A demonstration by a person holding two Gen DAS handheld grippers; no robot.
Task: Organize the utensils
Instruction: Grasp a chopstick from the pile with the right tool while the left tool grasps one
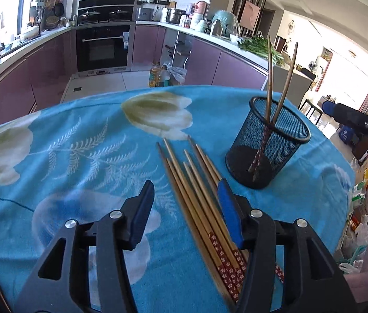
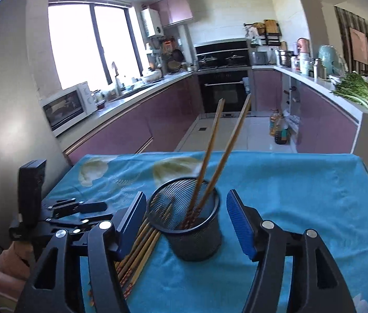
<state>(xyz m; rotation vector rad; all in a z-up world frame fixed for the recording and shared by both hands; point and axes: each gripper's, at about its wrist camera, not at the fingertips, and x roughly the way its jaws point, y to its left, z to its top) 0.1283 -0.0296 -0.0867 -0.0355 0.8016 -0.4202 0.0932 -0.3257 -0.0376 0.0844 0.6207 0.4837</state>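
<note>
A black mesh holder [image 1: 268, 143] stands on the blue flowered tablecloth [image 1: 79, 143] with two wooden chopsticks [image 1: 275, 78] upright in it. Several more chopsticks [image 1: 197, 195] with red patterned ends lie flat in a bundle left of the holder. My left gripper [image 1: 186, 195] is open just above this bundle, its fingers on either side of it. In the right wrist view, my right gripper [image 2: 186, 206] is open and empty, above the holder [image 2: 191, 224], whose two chopsticks [image 2: 218, 151] lean away. The flat bundle [image 2: 137, 255] lies at its left.
The table edge [image 1: 158, 88] drops off to a tiled kitchen floor with oil bottles [image 1: 159, 74]. Purple cabinets, an oven [image 2: 223, 88] and a microwave [image 2: 66, 107] line the walls. Bags lie on the floor at the right of the table [image 1: 358, 195].
</note>
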